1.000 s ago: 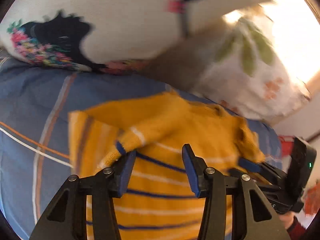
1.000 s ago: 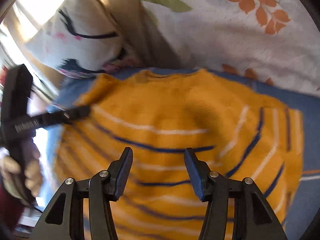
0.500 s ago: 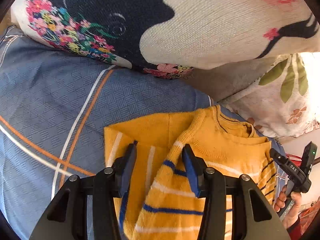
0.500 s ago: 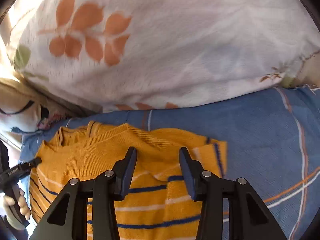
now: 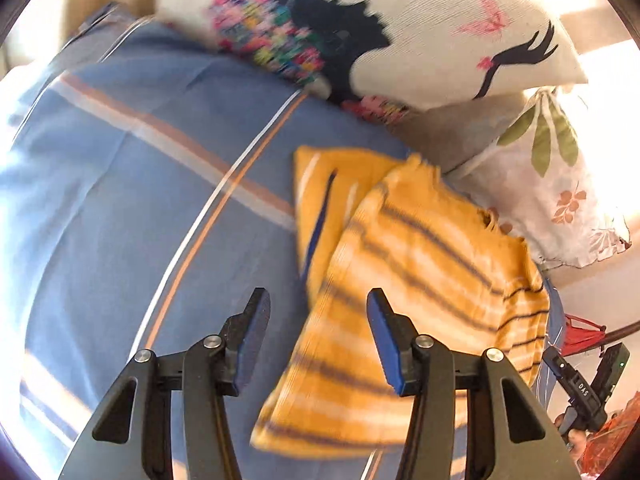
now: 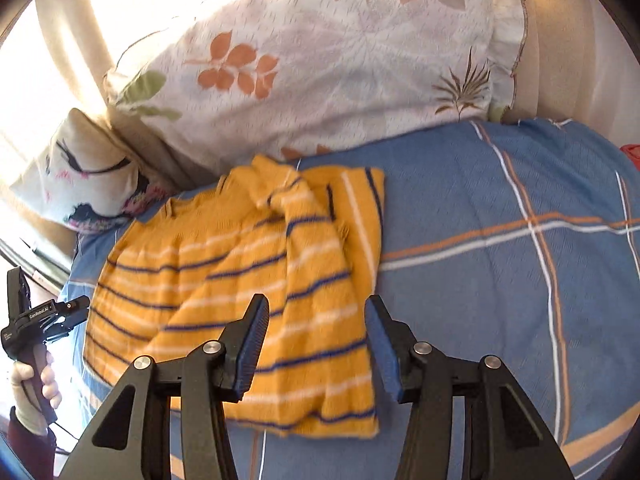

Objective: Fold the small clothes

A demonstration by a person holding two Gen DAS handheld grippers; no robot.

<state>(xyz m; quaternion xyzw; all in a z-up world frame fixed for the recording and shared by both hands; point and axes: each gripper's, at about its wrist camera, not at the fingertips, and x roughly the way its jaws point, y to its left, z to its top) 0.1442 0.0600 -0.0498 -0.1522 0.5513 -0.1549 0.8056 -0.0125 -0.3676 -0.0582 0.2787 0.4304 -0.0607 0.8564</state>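
A small yellow knit sweater [image 5: 420, 280] with blue and white stripes lies flat on the blue plaid bedcover [image 5: 140, 208], both sleeves folded in across its body. It also shows in the right wrist view [image 6: 248, 280]. My left gripper [image 5: 318, 332] is open and empty, raised over the sweater's left edge. My right gripper [image 6: 316, 340] is open and empty, raised over the sweater's lower right part. The left gripper also shows at the left edge of the right wrist view [image 6: 80, 303], held in a hand.
A white pillow with a black face print [image 5: 420, 28] and a leaf-print pillow [image 6: 320, 60] lie against the headboard just beyond the sweater's collar. Blue bedcover [image 6: 500, 260] stretches to the right of the sweater. The bed's edge lies on the sweater's far side [image 5: 552, 320].
Both grippers have pulled back and up from the sweater's shoulders, leaving the sleeves folded over the body. Both were open and empty throughout.
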